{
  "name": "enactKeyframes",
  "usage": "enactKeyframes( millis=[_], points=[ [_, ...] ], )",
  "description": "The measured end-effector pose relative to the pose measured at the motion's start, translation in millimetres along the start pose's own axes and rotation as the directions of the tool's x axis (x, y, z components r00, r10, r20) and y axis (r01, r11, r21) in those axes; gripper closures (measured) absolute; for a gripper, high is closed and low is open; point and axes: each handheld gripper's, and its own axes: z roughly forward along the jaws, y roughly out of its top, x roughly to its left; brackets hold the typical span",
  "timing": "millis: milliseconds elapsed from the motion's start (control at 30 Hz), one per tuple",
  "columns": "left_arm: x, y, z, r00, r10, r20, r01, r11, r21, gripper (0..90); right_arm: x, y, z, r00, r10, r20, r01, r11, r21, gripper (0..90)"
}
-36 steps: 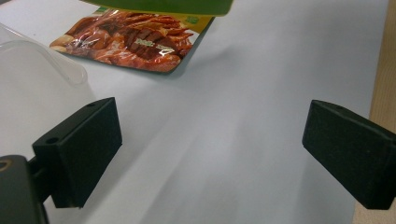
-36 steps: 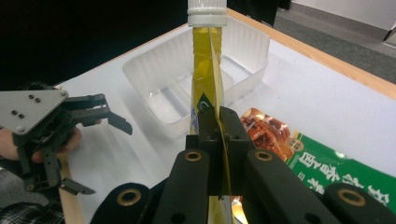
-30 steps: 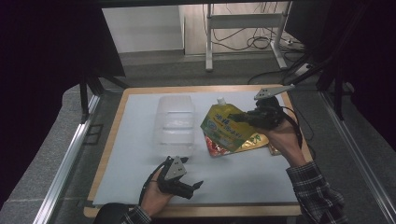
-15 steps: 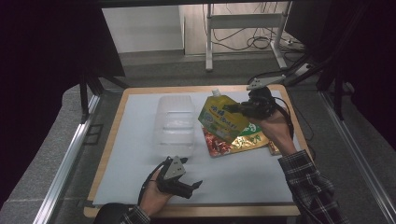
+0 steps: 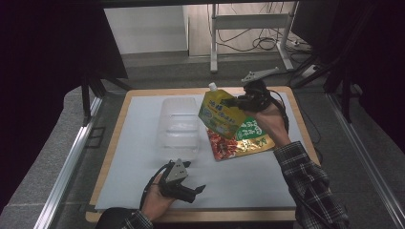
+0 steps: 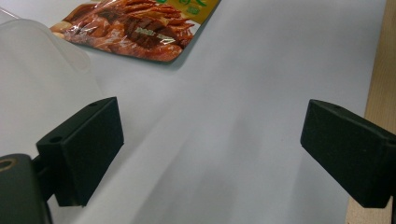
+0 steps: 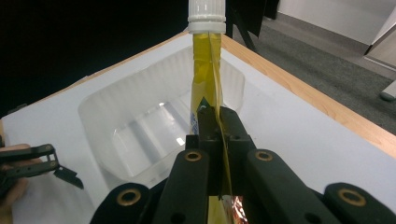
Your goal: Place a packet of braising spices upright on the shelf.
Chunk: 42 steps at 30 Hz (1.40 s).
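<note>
My right gripper (image 5: 234, 101) is shut on a yellow spouted pouch (image 5: 220, 114) with a white cap, and holds it in the air just right of a clear plastic tub (image 5: 179, 126). In the right gripper view the jaws pinch the pouch (image 7: 204, 79) edge-on, with the tub (image 7: 140, 126) below and beyond it. A red and gold snack packet (image 5: 241, 143) lies flat on the white mat under the pouch. My left gripper (image 5: 193, 191) rests near the front edge with its jaws wide apart. Between those jaws there is only mat (image 6: 210, 154), and the snack packet (image 6: 135, 28) lies farther off.
The white mat (image 5: 143, 157) covers a wooden board (image 5: 114, 143), which has metal rails on both sides. The tub's rim (image 6: 37, 74) stands close to my left gripper's jaw. Table legs and cables stand on the floor behind the board.
My right gripper has carried the yellow pouch left and away from the person, off the snack packet and toward the tub. The left gripper has stayed in place.
</note>
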Motion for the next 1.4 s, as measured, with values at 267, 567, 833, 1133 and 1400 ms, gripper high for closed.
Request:
enactKeyframes(
  millis=[267, 567, 833, 1133, 1400],
  points=[
    [1.1, -0.7, -3.7, 0.9999, -0.012, -0.001, 0.012, 0.9996, -0.026, 3.5, -7.7, 12.3, 11.6, 1.0000, 0.006, 0.004, -0.006, 1.000, -0.007, 88.4],
    [0.6, -0.3, -3.1, 1.0000, -0.006, 0.006, 0.007, 0.9996, -0.028, 2.9, -16.3, 26.8, 24.7, 1.0000, 0.006, 0.003, -0.006, 1.000, -0.013, 88.4],
    [-0.6, 0.1, -2.7, 1.0000, 0.002, 0.009, -0.002, 0.9995, -0.032, 3.0, -20.4, 39.3, 35.5, 0.9999, 0.008, -0.010, -0.009, 1.000, -0.029, 88.4],
    [-1.6, 1.0, -1.5, 0.9996, 0.015, 0.023, -0.014, 0.9994, -0.033, 3.3, -21.9, 57.2, 53.6, 0.9998, -0.011, -0.016, 0.011, 1.000, -0.027, 88.5],
    [0.6, 1.5, -2.2, 0.9995, -0.003, 0.033, 0.004, 0.9988, -0.048, 3.6, -22.9, 69.1, 69.7, 0.9993, -0.013, -0.036, 0.012, 0.999, -0.030, 88.5]
  ],
)
